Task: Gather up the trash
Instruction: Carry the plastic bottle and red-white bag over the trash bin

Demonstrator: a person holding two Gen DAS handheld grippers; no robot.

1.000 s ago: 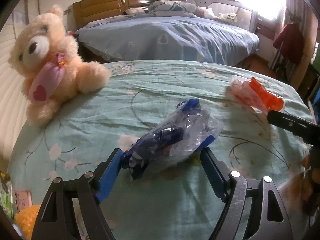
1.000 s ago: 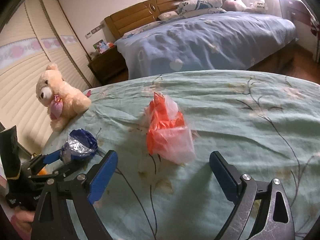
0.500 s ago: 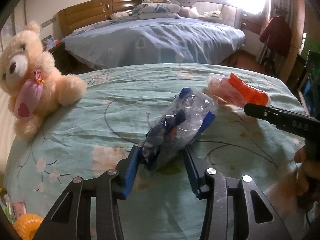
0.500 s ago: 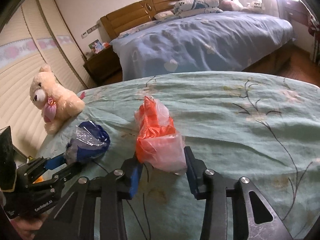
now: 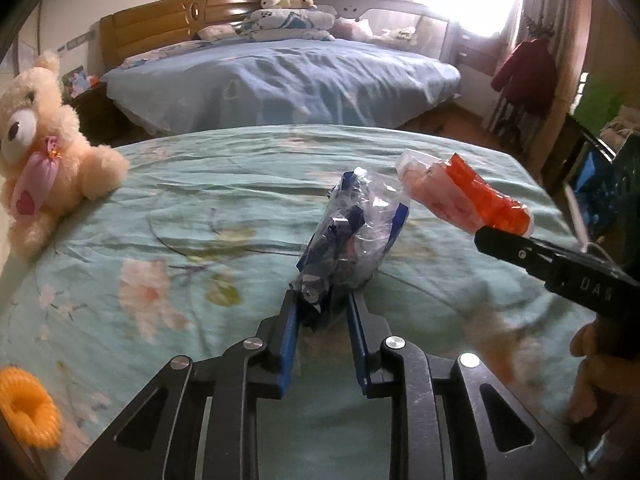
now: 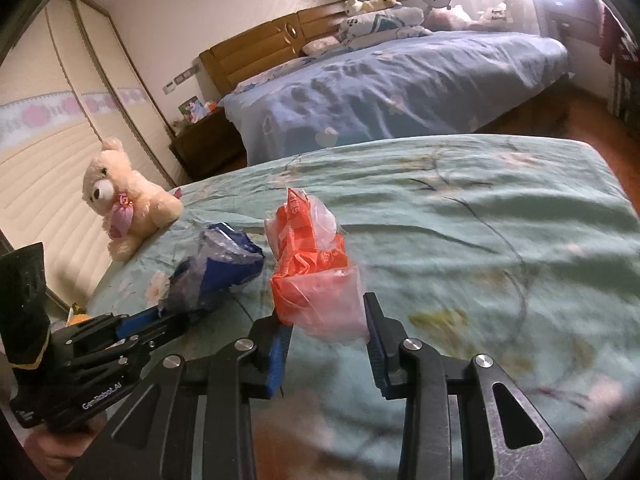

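Observation:
My left gripper (image 5: 322,308) is shut on a crumpled blue and clear plastic wrapper (image 5: 352,236) and holds it just above the green floral bedspread (image 5: 200,208). The wrapper also shows in the right wrist view (image 6: 218,272). My right gripper (image 6: 326,322) is shut on an orange and clear plastic bag (image 6: 316,272), lifted off the bedspread (image 6: 500,240). In the left wrist view the bag (image 5: 460,196) sticks out of the right gripper's fingers (image 5: 520,252) at the right.
A cream teddy bear (image 5: 40,148) sits at the bedspread's left edge, also in the right wrist view (image 6: 124,204). An orange ring toy (image 5: 24,412) lies at the lower left. A blue-covered bed (image 5: 280,84) stands behind. A wardrobe (image 6: 52,148) stands at the left.
Both grippers closed from wide open onto their trash: the left on the blue wrapper, the right on the orange bag. Both pieces have lifted off the bedspread and come closer together.

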